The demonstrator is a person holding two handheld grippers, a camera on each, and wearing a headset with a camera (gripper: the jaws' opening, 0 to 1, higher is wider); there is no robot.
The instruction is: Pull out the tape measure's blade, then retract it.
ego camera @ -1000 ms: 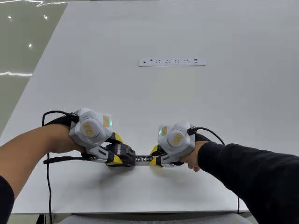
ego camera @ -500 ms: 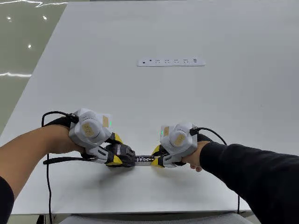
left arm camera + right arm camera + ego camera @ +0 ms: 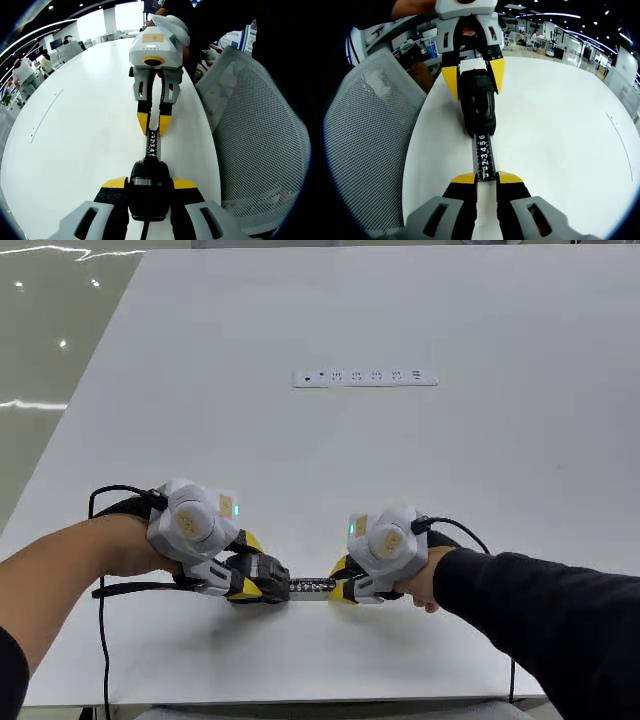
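White workbench (image 3: 450, 490), near edge: left gripper (image 3: 250, 562) clamps the black plastic tape measure case (image 3: 149, 195). Right gripper (image 3: 335, 578) pinches the tip of the black, white-numbered blade (image 3: 484, 156). Looks like early pull-out. Next: draw right gripper straight away, case steady. Right gripper view reads numerals to 6; head view blurs them.

near the front edge of the white table (image 3: 470, 460) the left gripper (image 3: 255, 565) clamps the black tape measure (image 3: 270, 576). the right gripper (image 3: 338, 580) pinches its blade (image 3: 312, 584), a short piece out between them. a power strip (image 3: 365, 377) lies well beyond.
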